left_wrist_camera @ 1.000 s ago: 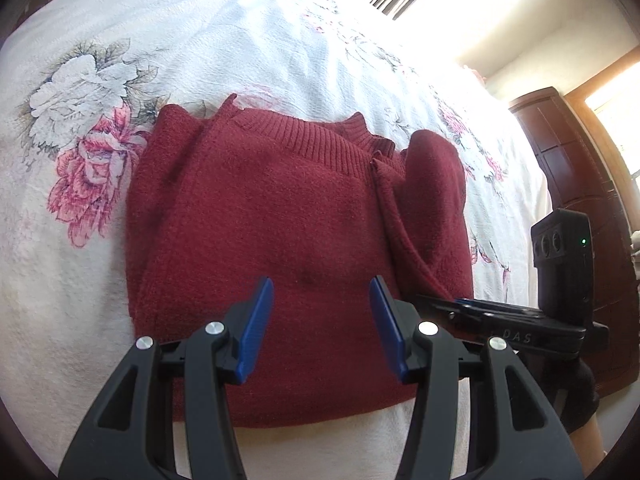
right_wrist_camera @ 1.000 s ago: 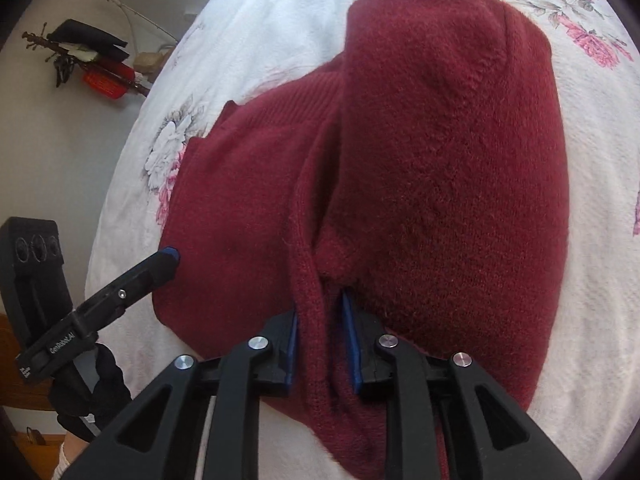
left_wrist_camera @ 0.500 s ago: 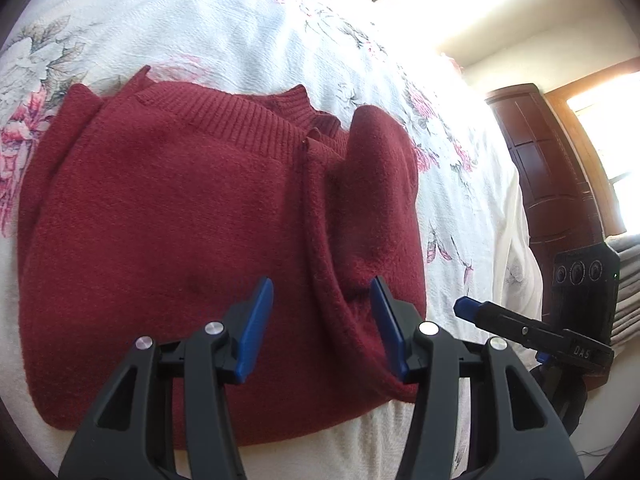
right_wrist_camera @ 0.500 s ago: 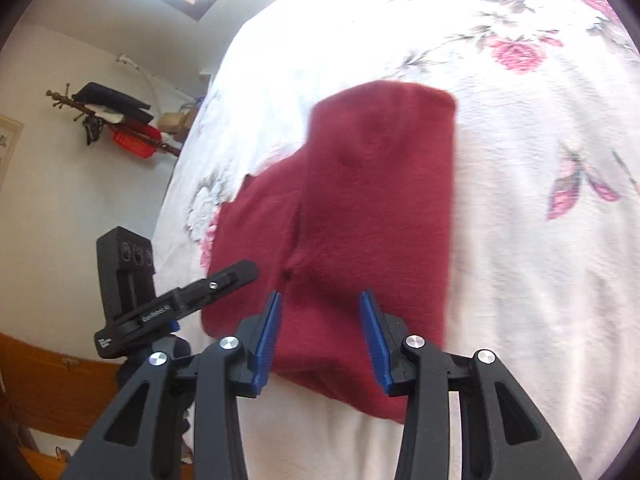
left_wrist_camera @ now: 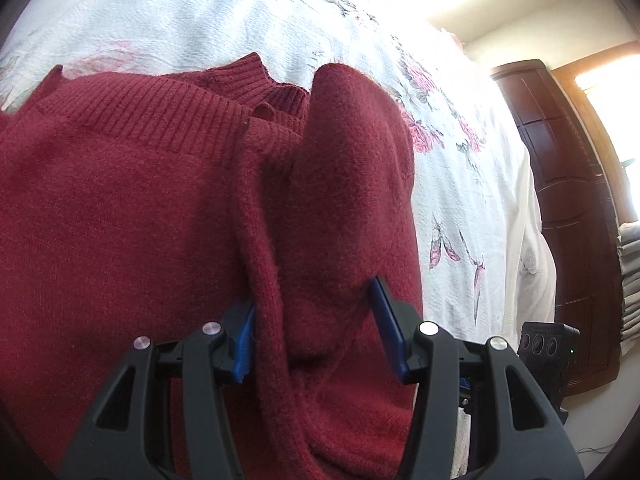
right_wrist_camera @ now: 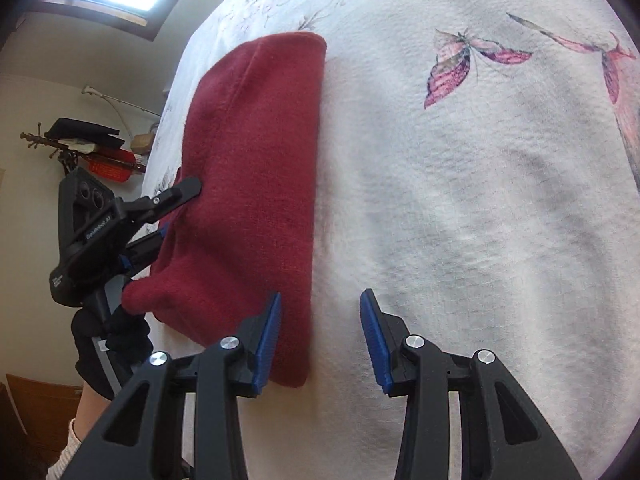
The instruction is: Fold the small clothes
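A dark red knit sweater [left_wrist_camera: 132, 216] lies folded on the floral bedspread [left_wrist_camera: 208, 12], ribbed collar at the far side. In the left wrist view my left gripper [left_wrist_camera: 316, 328] is open, low over the sweater's near right part. A thick folded ridge and sleeve fabric lie between its blue fingers [left_wrist_camera: 386, 320]. In the right wrist view the sweater [right_wrist_camera: 256, 184] is a narrow red block. My right gripper [right_wrist_camera: 320, 340] is open at its near right edge, left finger over the knit, right finger over bare bedspread [right_wrist_camera: 480, 200]. The left gripper [right_wrist_camera: 172, 212] reaches in from the sweater's left side.
A dark wooden wardrobe [left_wrist_camera: 580, 200] stands past the bed's right edge. The right gripper's black camera housing [left_wrist_camera: 548, 344] shows at lower right there. In the right wrist view, a black-gloved hand [right_wrist_camera: 108, 340] holds the left gripper, and a coat rack [right_wrist_camera: 80, 148] hangs on the wall.
My right gripper opened, let go of the sweater fold and drew back to the sweater's right edge. My left gripper moved right and closer, over the folded ridge.
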Available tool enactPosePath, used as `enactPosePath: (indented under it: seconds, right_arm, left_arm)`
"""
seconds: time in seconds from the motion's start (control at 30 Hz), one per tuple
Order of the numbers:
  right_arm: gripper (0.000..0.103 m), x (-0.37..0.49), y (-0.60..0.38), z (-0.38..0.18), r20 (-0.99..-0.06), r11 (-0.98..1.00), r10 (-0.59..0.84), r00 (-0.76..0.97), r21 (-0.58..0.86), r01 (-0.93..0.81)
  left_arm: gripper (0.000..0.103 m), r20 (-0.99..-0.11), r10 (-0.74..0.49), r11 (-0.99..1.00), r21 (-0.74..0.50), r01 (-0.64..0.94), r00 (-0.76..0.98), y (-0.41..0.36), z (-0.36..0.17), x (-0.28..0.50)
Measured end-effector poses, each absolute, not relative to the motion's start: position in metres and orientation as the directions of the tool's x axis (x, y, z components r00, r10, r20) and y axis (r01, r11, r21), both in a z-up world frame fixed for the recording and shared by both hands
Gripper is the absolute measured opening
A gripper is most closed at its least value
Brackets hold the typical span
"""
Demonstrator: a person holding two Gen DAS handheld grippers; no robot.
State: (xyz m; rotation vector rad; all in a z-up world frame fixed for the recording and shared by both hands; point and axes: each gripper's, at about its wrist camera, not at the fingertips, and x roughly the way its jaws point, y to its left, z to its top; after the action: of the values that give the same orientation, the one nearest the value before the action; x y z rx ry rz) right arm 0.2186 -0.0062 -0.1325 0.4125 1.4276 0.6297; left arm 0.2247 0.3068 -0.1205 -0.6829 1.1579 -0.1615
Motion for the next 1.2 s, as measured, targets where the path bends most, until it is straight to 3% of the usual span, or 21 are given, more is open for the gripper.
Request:
enactPosePath:
  seconds: [0.13,0.27,0.5,0.73,1.0,1.2]
  right_arm:
    - [0.041,0.214,-0.002,-0.138,-0.788,0.781,0.615,0.024,0.604,-0.161]
    - [0.041,0.211,-0.003,-0.137,-0.778,0.774,0.627,0.034,0.617,-0.142]
    - [0.041,0.195,-0.010,-0.120,-0.782,0.778,0.621,0.060,0.604,-0.175]
    - [0.042,0.185,0.019,-0.108,-0.758,0.745,0.651,0.040,0.629,-0.221]
    - [0.044,0.177,0.073,-0.104,-0.730,0.696,0.683,-0.024,0.661,-0.279]
    - [0.049,0.177,0.098,-0.110,-0.702,0.661,0.708,-0.079,0.697,-0.276]
  left_arm:
    - [0.028,-0.795,-0.418,0.812,-0.545,-0.211,0.440,0.300,-0.113,0.226]
    - [0.020,-0.723,-0.448,0.752,-0.623,-0.215,0.526,0.311,-0.100,0.212]
    - [0.016,-0.608,-0.473,0.681,-0.712,-0.173,0.637,0.357,-0.050,0.179]
    - [0.016,-0.633,-0.388,0.709,-0.669,-0.221,0.670,0.442,-0.026,0.146]
    - [0.016,-0.729,-0.377,0.711,-0.623,-0.326,0.571,0.506,-0.084,0.124]
    - [0.017,-0.744,-0.384,0.703,-0.619,-0.350,0.546,0.511,-0.116,0.115]
